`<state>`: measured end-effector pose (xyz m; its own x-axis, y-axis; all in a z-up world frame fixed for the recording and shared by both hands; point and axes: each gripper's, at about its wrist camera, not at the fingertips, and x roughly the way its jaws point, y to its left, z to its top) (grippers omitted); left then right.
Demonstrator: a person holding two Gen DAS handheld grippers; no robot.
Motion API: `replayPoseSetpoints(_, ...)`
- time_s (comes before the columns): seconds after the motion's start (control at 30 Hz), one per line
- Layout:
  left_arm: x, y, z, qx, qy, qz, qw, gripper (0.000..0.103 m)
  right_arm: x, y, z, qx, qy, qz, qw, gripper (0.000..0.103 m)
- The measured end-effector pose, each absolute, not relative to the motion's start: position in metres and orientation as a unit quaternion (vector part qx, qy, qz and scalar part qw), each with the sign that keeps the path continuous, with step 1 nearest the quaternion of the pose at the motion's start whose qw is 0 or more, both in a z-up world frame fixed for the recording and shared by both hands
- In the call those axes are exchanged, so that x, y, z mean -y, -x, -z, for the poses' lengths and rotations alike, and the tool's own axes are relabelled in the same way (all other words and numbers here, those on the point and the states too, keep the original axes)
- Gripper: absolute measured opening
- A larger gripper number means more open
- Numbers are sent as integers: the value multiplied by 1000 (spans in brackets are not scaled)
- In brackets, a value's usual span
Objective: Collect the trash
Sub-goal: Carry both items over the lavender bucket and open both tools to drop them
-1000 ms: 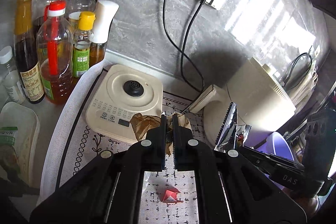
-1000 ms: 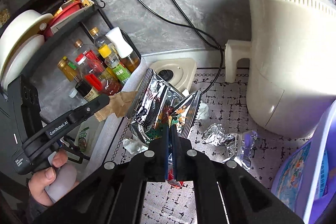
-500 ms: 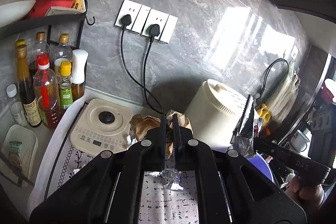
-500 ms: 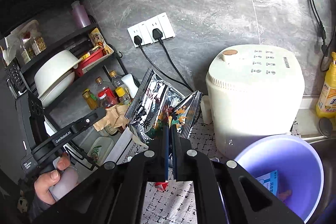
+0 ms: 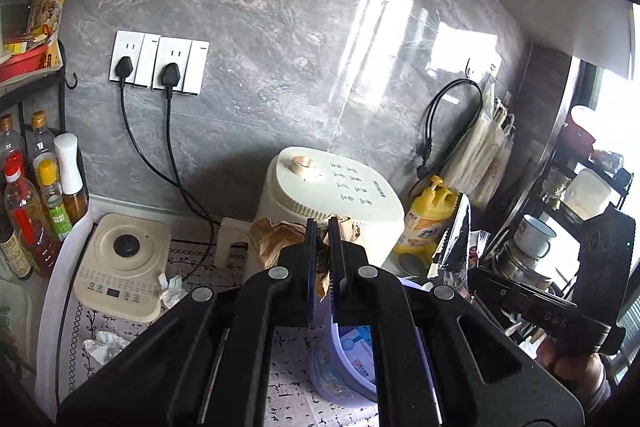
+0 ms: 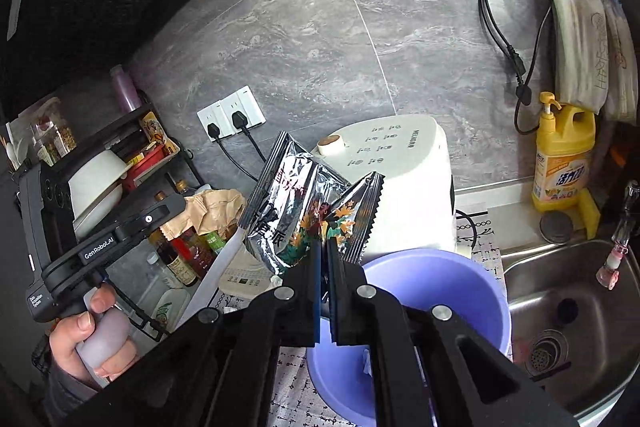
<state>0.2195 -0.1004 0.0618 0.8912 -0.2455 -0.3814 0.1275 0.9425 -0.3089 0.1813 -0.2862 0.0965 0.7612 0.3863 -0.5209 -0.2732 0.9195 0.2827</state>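
The purple bin gapes open upward, room directly above its rim. Behind it, touching or nearly so, the white appliance blocks passage; right of the bin the sink lies open.

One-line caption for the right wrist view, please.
Right gripper clamps a silver snack wrapper above the purple bin, beside the sink.

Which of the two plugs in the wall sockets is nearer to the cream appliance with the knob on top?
The right plug; the left plug sits farther from the cream appliance.
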Motion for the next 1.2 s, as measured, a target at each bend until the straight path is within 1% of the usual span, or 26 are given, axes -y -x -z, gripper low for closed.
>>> replayPoseSetpoints(0.07, 115, -223, -61, -218, 130, 107, 961, 6, 302, -174, -96, -292, -103, -164, 937, 9)
replayPoseSetpoints(0.1, 122, -224, -60, -221, 129, 114, 960, 6, 309, -171, -96, -290, -107, -161, 937, 18)
replayPoseSetpoints(0.13, 129, -225, -59, -224, 127, 120, 959, 6, 317, -167, -96, -285, -110, -157, 939, 41)
replayPoseSetpoints(0.17, 136, -225, -58, -226, 123, 125, 958, 6, 324, -162, -95, -277, -112, -149, 943, 53)
replayPoseSetpoints(0.2, 142, -226, -58, -228, 119, 129, 958, 6, 333, -155, -95, -266, -114, -137, 947, 60)
replayPoseSetpoints(0.47, 187, -231, -56, -245, 92, 167, 951, 6, 390, -138, -92, -259, -154, -89, 949, 62)
replayPoseSetpoints(0.77, 212, -238, -48, -271, 80, 226, 932, 6, 418, -117, -90, -259, -154, -37, 953, 64)
replayPoseSetpoints(0.8, 216, -241, -44, -284, 73, 242, 925, 9, 417, -116, -90, -259, -153, -32, 953, 65)
replayPoseSetpoints(0.87, 219, -246, -32, -309, 49, 241, 919, 27, 416, -113, -89, -259, -151, -22, 954, 69)
replayPoseSetpoints(0.9, 215, -246, -28, -310, 49, 233, 921, 57, 414, -111, -88, -260, -151, -18, 954, 72)
replayPoseSetpoints(0.93, 208, -245, -25, -306, 60, 235, 921, 76, 412, -110, -87, -262, -152, -14, 953, 75)
replayPoseSetpoints(0.97, 199, -244, -24, -303, 73, 243, 919, 81, 409, -110, -85, -264, -152, -10, 952, 76)
replayPoseSetpoints(1.03, 185, -244, -22, -308, 75, 238, 918, 88, 401, -110, -81, -267, -154, -3, 951, 85)
replayPoseSetpoints(1.13, 162, -243, -24, -298, 66, 222, 926, 95, 381, -114, -73, -278, -157, -3, 948, 90)
replayPoseSetpoints(1.2, 145, -244, -23, -298, 72, 211, 928, 96, 363, -117, -70, -285, -145, -2, 947, 94)
